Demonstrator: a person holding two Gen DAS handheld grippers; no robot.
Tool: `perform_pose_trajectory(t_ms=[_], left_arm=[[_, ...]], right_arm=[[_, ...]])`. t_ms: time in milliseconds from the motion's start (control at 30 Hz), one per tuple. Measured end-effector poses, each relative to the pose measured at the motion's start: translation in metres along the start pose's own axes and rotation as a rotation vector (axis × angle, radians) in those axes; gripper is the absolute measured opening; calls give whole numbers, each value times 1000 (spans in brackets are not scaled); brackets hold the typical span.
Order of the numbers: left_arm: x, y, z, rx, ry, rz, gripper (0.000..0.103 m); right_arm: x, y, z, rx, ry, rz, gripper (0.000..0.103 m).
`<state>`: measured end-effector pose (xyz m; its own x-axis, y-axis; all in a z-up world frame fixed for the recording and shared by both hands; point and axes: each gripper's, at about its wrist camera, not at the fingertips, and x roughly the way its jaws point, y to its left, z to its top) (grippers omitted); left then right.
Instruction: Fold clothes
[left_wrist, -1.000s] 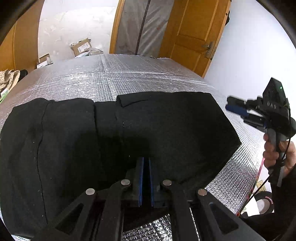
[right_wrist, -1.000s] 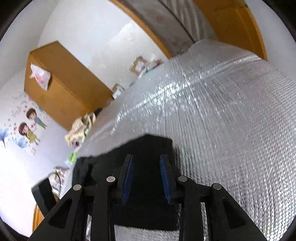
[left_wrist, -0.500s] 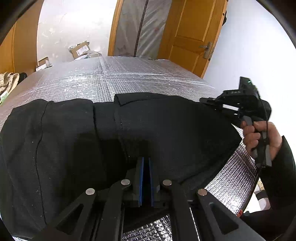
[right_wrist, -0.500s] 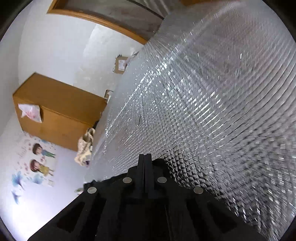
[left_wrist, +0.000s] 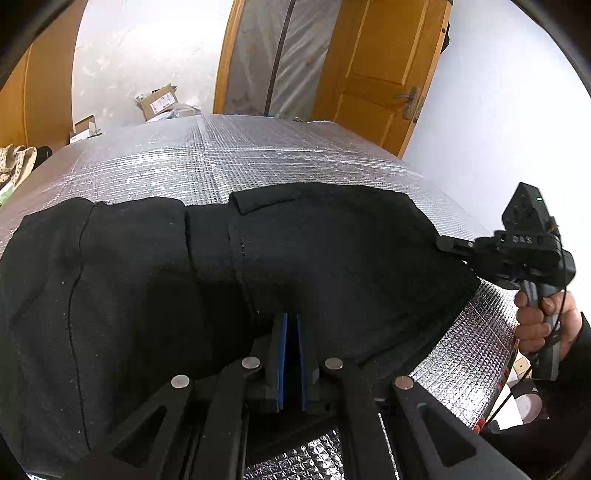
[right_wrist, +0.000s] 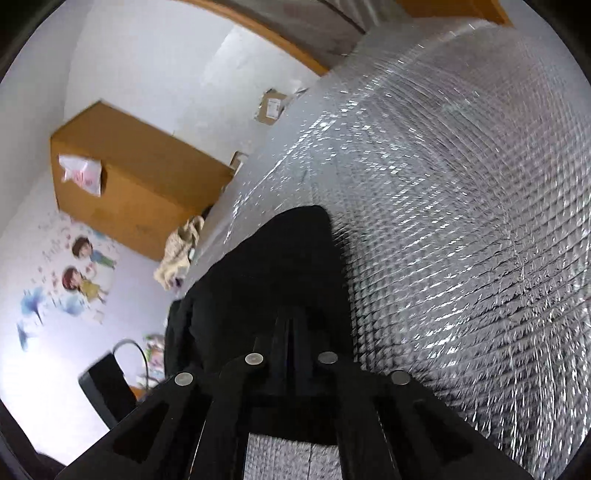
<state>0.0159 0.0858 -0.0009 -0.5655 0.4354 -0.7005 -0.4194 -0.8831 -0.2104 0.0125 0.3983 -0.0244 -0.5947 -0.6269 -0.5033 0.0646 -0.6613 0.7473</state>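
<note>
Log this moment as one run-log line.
left gripper: shut on black garment | right gripper: shut on garment edge | surface: silver mat

Black garment spread flat across silver quilted bench, partly folded w/ overlapping layers; one corner flap turned back at far edge.

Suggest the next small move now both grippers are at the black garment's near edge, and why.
Probably lift both together and carry the near edge toward the far edge. The left gripper is shut on the black garment at its near hem; the right gripper has closed on its right corner, and the foil-covered table lies bare beyond.
</note>
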Motion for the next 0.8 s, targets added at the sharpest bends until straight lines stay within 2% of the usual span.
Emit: perform_pose_trajectory(t_ms=[100, 133, 200, 367, 533, 633, 700, 800], left_arm=[[0, 0, -1, -1, -4, 1, 5], [0, 0, -1, -1, -4, 1, 5], [-2, 0, -1, -5, -1, 0, 5], [-7, -3, 8, -18, 16, 7, 5], [-13, -4, 38, -29, -53, 41, 5], [-2, 1, 51, -56, -56, 81, 5], [13, 7, 52, -79, -20, 104, 5], [31, 14, 45, -101, 27, 112, 5]], right_arm=[[-5, 4, -14, -29, 13, 11, 5], [-6, 0, -18, -18, 16, 21, 2], [-7, -1, -23, -14, 13, 16, 1], [-12, 25, -14, -123, -35, -87, 6], [7, 47, 13, -204, -140, -183, 8], [24, 47, 26, -235, -141, -249, 8], [36, 44, 30, -235, -125, -299, 8], [45, 28, 34, -171, -98, -318, 0]])
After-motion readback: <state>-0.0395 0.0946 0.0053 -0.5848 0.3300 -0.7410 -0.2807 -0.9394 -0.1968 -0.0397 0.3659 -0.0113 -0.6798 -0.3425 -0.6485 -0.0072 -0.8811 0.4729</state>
